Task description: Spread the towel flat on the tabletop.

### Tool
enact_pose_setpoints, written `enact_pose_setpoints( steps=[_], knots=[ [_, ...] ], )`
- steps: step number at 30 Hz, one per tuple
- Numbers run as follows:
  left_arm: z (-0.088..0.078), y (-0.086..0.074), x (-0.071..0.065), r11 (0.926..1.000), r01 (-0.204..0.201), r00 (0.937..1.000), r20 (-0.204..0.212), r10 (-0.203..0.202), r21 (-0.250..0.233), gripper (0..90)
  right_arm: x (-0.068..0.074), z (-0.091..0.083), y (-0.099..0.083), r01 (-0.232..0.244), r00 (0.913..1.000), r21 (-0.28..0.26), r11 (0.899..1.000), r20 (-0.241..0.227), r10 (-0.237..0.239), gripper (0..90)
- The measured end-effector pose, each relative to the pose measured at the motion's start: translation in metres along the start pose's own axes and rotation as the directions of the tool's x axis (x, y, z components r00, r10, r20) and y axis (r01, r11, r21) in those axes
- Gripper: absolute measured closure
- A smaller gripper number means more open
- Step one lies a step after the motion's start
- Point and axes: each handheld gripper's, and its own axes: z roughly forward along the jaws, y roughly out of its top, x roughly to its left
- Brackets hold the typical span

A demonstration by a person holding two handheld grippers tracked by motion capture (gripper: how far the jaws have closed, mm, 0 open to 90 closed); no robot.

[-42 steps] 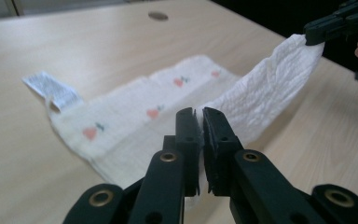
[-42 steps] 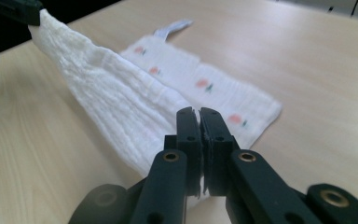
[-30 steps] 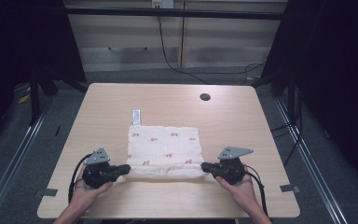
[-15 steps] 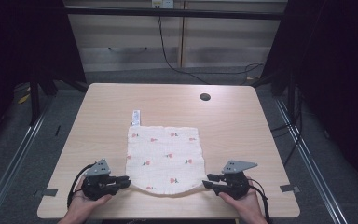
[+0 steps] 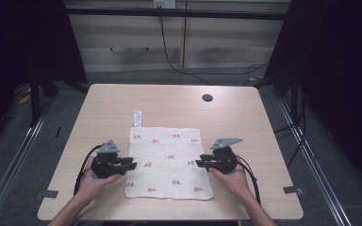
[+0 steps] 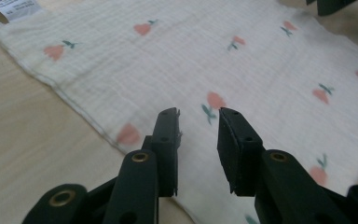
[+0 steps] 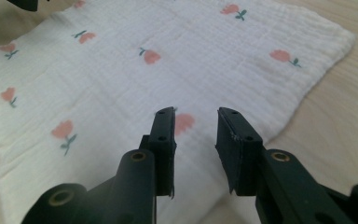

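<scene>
- The white cloth (image 5: 168, 162) with little pink flowers lay spread out flat on the table (image 5: 108, 106), on the side close to the person.
- It was about in the middle between the left and right sides of the table.
- A small white label (image 5: 137, 117) stuck out from the cloth's far left corner and lay on the wood.
- The left gripper (image 5: 128, 164) sat at the cloth's left edge, about halfway along it, and pointed in toward the cloth.
- Its jaws had just been opening. In the left gripper view (image 6: 199, 122) there was a gap between them, and nothing was pinched in it. The cloth lay flat under the tips.
- The right gripper (image 5: 201, 163) sat at the cloth's right edge, across from the left one, and pointed in too.
- Its jaws had just been closing a little, but in the right gripper view (image 7: 196, 121) there was a gap between them with nothing in it. The cloth lay loose below.
- The person's left hand (image 5: 94, 178) and right hand (image 5: 233, 175) held the grippers from the near side of the table.
- A black cable (image 5: 84, 162) looped from the left gripper over the wood.
- A small dark round hole (image 5: 207, 98) was far away from the cloth, near the table's far edge.
</scene>
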Motion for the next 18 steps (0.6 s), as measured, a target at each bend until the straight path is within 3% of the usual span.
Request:
enact_pose_setpoints(
  steps=[5, 8, 14, 18],
  knots=[
    [0.015, 0.012, 0.007, 0.9989, 0.034, 0.9994, -0.009, -0.034, -0.032, 68.3, -0.006, 0.023, 0.009, -0.006, 1.0, 0.023, 1.0, 0.0, 0.006, 68.5],
    [0.024, 0.008, 0.005, 1.0, 0.004, 0.9996, -0.027, -0.004, 0.001, 68.6, -0.006, 0.028, 0.006, 0.006, 0.9999, 0.038, 0.999, 0.01, -0.006, 67.1],
    [0.029, -0.002, 0.014, 0.9996, 0.021, 0.9978, -0.064, -0.02, 0.019, 67.9, -0.006, 0.022, -0.004, 0.04, 0.9992, 0.047, 0.998, -0.002, -0.04, 67.0],
    [0.031, -0.003, 0.009, 0.9993, -0.027, 0.9975, -0.065, 0.028, 0.024, 67.2, -0.005, 0.018, -0.009, 0.072, 0.9973, 0.041, 0.997, 0.013, -0.073, 66.9]
  ],
)
